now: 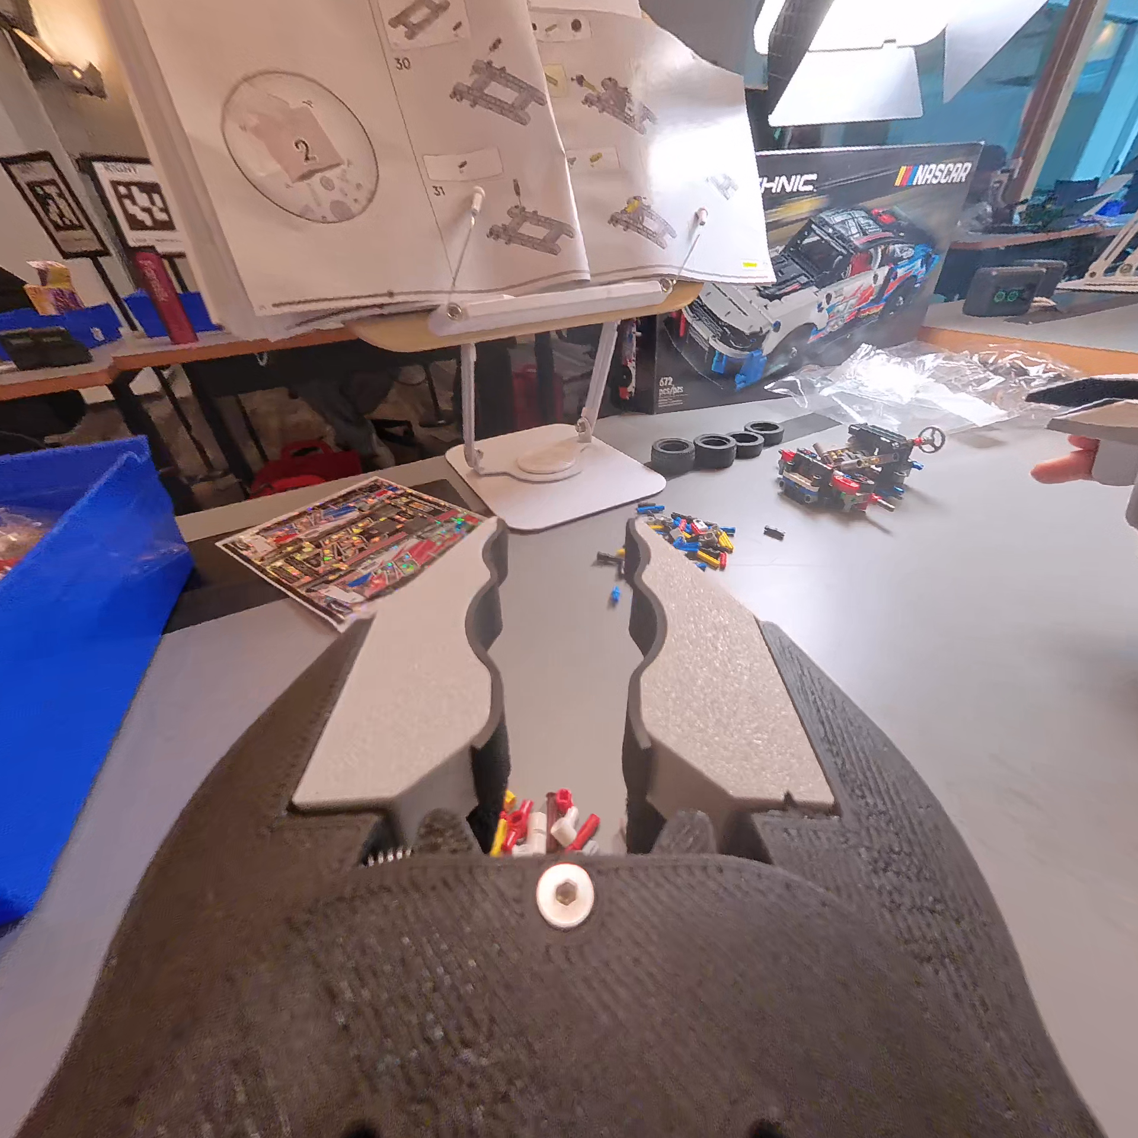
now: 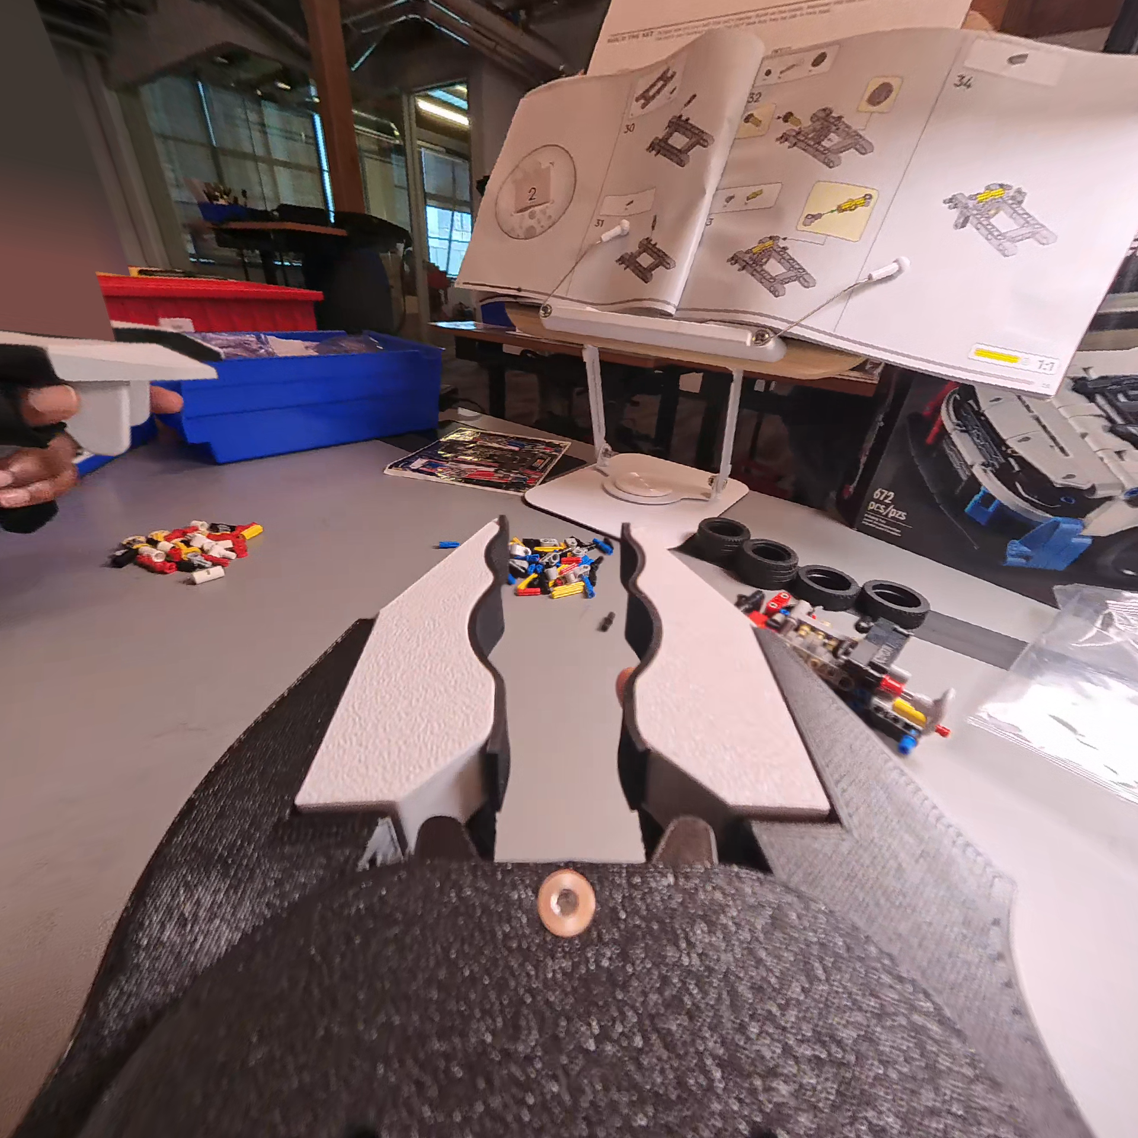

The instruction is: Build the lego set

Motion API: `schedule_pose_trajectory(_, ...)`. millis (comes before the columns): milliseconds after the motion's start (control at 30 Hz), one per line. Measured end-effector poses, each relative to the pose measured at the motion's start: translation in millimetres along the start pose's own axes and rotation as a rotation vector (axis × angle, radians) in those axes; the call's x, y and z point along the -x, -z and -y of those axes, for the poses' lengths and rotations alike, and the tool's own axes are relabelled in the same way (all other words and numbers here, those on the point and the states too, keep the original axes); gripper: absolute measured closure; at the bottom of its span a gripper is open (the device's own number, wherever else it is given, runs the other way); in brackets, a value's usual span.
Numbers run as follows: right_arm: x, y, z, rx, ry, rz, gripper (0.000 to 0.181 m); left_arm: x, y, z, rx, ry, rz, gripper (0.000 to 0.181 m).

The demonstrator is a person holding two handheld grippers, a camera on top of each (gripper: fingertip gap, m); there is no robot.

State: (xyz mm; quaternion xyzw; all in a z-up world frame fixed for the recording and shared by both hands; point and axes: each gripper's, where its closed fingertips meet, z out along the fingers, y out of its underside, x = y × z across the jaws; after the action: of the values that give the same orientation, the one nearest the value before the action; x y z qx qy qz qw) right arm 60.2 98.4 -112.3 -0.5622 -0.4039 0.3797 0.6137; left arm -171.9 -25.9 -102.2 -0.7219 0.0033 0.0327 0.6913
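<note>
— Which step is judged to be in hand?

— A part is being looked for. The open paper instruction booklet [image 2: 770, 203] is propped on the white folding book stand [image 2: 640, 486], and nothing has yet been picked up. The left gripper [image 1: 563, 542] is held with its fingers released and empty, above the grey tabletop [image 1: 862, 708]; the right gripper [image 2: 563, 542] is likewise spread apart, with nothing between its fingers.

— Where is the build itself found?

— The partly built black, red and blue lego chassis [image 1: 853, 471] is set to the right of the stand's base, beside the row of four black rubber tyres [image 1: 717, 446]. A heap of small blue, black and yellow pins [image 2: 557, 563] lies just in front of the base. A second heap of red, white and yellow connectors [image 2: 185, 551] lies well to the left of the base, and is seen under the left gripper in its own view. The shiny sticker sheet [image 1: 357, 545] is laid just left of the base.

— What is called for next?

— A single small piece would probably have to be chosen from a heap, following the open page. The fingers would need to be lowered over it and closed narrowly, since the neighbouring pieces are touching and could be scattered.
</note>
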Motion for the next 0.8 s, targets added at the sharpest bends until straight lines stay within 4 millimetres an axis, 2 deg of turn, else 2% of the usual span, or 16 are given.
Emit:
schedule_pose_trajectory(167, 15, -6, -16, 0.086, -0.01, 0.047, 0.163, -7, -4, -8, 0.034, -0.026, -0.017, 0.146)
schedule_pose_trajectory(267, 15, -21, -52, 0.299, 0.015, 0.068, 0.164, -11, -6, -12, 0.046, -0.067, -0.019, 0.147)
schedule_pose_trajectory(300, 15, -29, -57, 0.342, 0.012, 0.088, 0.164, -13, -7, -14, 0.051, -0.08, -0.022, 0.147)
schedule_pose_trajectory(400, 3, -55, -72, 0.502, 0.047, 0.092, 0.158, -20, -9, -17, 0.062, -0.091, -0.047, 0.148)
schedule_pose_trajectory(533, -17, -86, -109, 0.779, 0.075, 0.076, 0.158, -26, -10, -19, 0.068, -0.093, -0.075, 0.148)
schedule_pose_trajectory(667, -26, -100, -129, 0.953, 0.061, 0.057, 0.161, -26, -9, -17, 0.067, -0.095, -0.087, 0.148)
schedule_pose_trajectory(800, -23, -105, -131, 0.983, 0.087, 0.097, 0.17, -23, -9, -15, 0.064, -0.091, -0.092, 0.149)
